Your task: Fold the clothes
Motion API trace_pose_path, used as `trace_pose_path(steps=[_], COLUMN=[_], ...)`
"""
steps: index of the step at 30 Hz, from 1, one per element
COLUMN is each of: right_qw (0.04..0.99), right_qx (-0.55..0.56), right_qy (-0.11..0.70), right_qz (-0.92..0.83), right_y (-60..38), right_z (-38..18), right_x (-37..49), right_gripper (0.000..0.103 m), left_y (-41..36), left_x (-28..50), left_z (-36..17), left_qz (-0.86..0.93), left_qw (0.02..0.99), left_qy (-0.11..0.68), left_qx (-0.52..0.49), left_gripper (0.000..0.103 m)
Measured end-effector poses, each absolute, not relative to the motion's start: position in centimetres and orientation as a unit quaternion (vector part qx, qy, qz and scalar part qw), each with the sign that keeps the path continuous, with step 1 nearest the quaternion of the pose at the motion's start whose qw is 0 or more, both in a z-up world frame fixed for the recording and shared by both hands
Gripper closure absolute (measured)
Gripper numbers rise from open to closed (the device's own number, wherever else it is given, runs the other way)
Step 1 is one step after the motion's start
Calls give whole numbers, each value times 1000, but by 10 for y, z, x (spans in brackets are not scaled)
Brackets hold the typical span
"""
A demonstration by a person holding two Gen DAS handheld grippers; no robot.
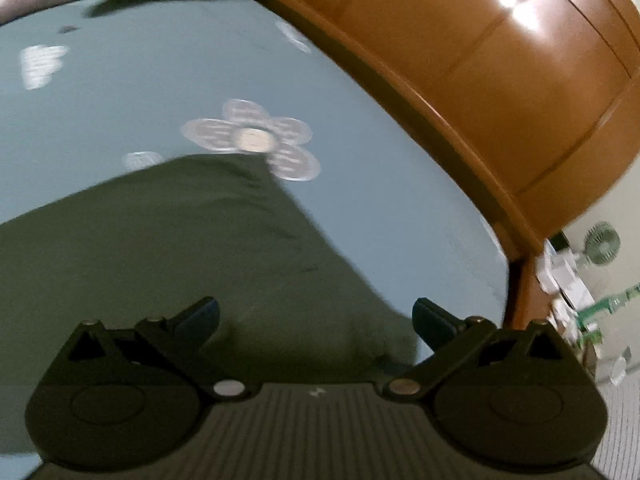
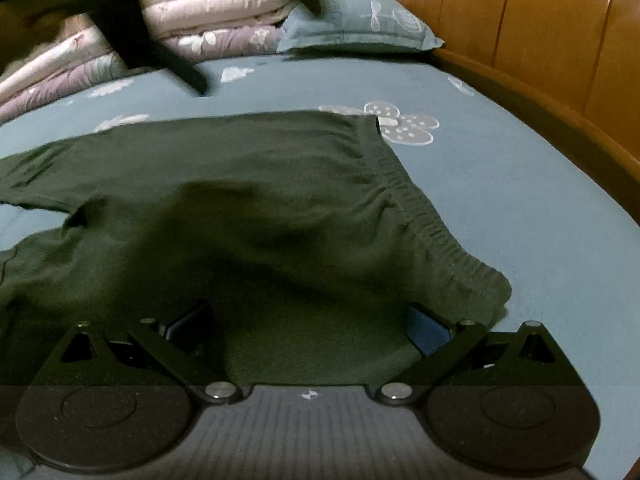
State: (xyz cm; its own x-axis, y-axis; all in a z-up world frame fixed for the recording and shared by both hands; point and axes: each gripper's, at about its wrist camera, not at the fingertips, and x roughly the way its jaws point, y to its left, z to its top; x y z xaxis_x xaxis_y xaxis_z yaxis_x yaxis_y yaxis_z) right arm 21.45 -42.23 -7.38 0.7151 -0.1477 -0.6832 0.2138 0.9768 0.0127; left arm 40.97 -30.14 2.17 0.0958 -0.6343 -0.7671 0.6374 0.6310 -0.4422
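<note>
Right wrist view shows dark green shorts (image 2: pixel 256 216) spread flat on a blue flowered bedsheet (image 2: pixel 520 208), elastic waistband (image 2: pixel 420 208) toward the wooden headboard (image 2: pixel 540 40). The right gripper (image 2: pixel 310 320) hangs over the near edge, fingers spread wide and holding nothing. In the left wrist view, the left gripper (image 1: pixel 316 316) is likewise wide apart above the shorts (image 1: pixel 180 248); a pillow (image 2: pixel 360 24) and folded quilts (image 2: pixel 208 12) lie beyond.

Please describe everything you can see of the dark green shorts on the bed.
The dark green shorts look like soft knit fabric with a gathered elastic waistband on their right side. They lie spread, slightly rumpled, on the blue flower-print bedsheet, two legs pointing left. Both open tongs, left and right, hover at the near edge; contact is unclear.
</note>
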Motion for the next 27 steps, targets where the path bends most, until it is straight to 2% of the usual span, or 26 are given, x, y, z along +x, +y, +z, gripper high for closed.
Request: trace_pose_path(steps=[6,10,14,17,21,27], right_qw=[926,927,926,926,926,928], right_qx=[41,38,29,30,35,37], right_qy=[361,360,363,363,361,358], right_qz=[-101,-101,-102,-101,-101,-102], right_y=[-418,-412,-407,-407,-407,-405], right_z=[-74,-74,-76,-76,-75,-74], right_x=[216,221,228,229,227,226], right_gripper=[0,0,0,0,0,0], left_y=[-237,-226,-212,-205,-195,-192], left_x=[421,426,430,426,435,440], left_z=[-23,-45,-64,-56,-34,-63], left_qz=[-357,-336,-314,-322,-336,-288], left_qw=[755,771,757,753,781,778], left_qy=[547,538,568,568,518,554], left_qx=[-51,-56,-73,-76,-93,-69], left_gripper=[1,1,1,1,1,2])
